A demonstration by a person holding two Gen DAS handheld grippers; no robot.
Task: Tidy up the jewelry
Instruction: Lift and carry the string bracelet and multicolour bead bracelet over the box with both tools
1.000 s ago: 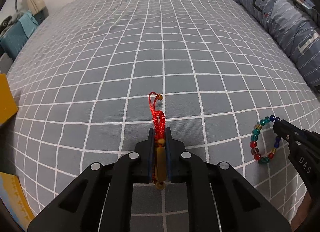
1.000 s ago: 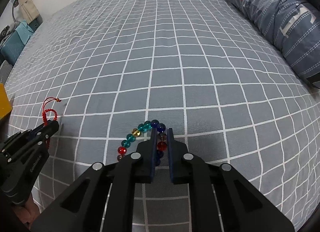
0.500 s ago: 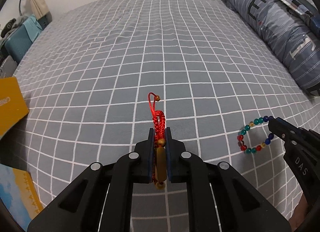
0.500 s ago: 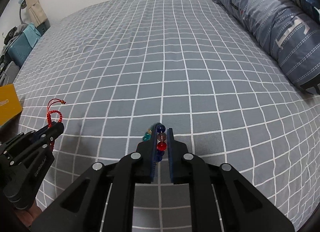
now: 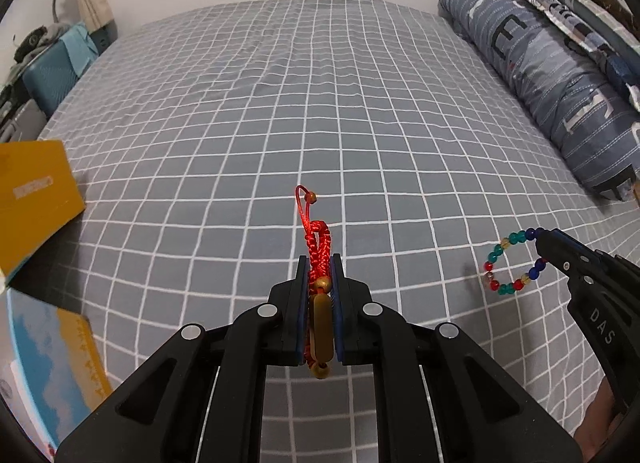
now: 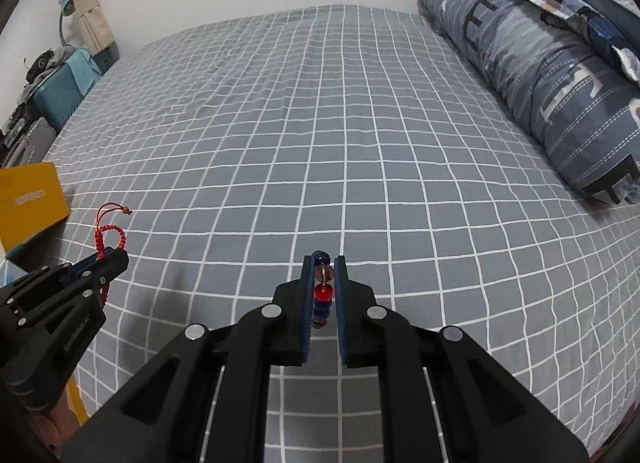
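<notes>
My left gripper (image 5: 319, 263) is shut on a red braided cord bracelet (image 5: 318, 241) with amber beads, held above the grey checked bed sheet (image 5: 320, 123). Its red loop and end bead stick out past the tips. In the right wrist view the same bracelet (image 6: 108, 231) hangs from the left gripper (image 6: 114, 257) at the left edge. My right gripper (image 6: 323, 263) is shut on a bracelet of coloured glass beads (image 6: 323, 292), seen edge-on between the pads. From the left wrist view that bead bracelet (image 5: 512, 259) hangs as a ring off the right gripper (image 5: 546, 241).
A yellow box (image 5: 32, 199) sits at the bed's left edge, with a blue and yellow book (image 5: 44, 367) below it. A rolled striped blue duvet (image 6: 552, 75) lies along the right side. A teal suitcase (image 6: 60, 95) stands beyond the far left corner.
Both grippers have risen off the sheet with their bracelets; the bead bracelet, partly lying on the sheet a second ago, now hangs free. More of the bed and room shows.
</notes>
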